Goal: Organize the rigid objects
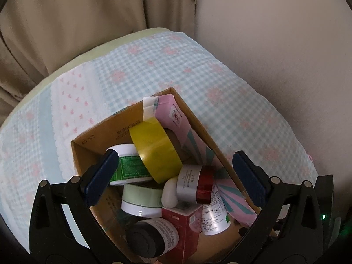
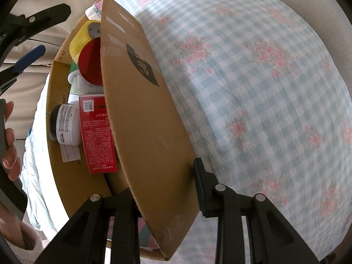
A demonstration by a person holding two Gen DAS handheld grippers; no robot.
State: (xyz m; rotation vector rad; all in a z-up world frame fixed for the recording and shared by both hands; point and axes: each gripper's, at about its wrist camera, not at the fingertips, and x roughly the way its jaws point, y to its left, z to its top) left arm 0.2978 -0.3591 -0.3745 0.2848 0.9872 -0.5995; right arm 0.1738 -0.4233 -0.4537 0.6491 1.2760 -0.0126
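Observation:
An open cardboard box (image 1: pixel 96 136) sits on a checked blue cloth and holds several rigid items: a yellow tape roll (image 1: pixel 156 151), a green-labelled jar (image 1: pixel 129 165), a pale green jar (image 1: pixel 140 200), a red-capped silver jar (image 1: pixel 193 183), a red carton (image 1: pixel 187 226), a black-lidded jar (image 1: pixel 151 239) and a pink carton (image 1: pixel 176 114). My left gripper (image 1: pixel 176 176) is open above the box, empty. My right gripper (image 2: pixel 162 187) straddles the box's side wall (image 2: pixel 143 110), one finger inside and one outside. The red carton (image 2: pixel 96 132) also shows there.
The checked floral cloth (image 2: pixel 264 88) covers the surface all around the box. Beige curtains (image 1: pixel 66 22) hang behind. The person's hand (image 2: pixel 8 143) holding the left gripper shows at the left of the right wrist view.

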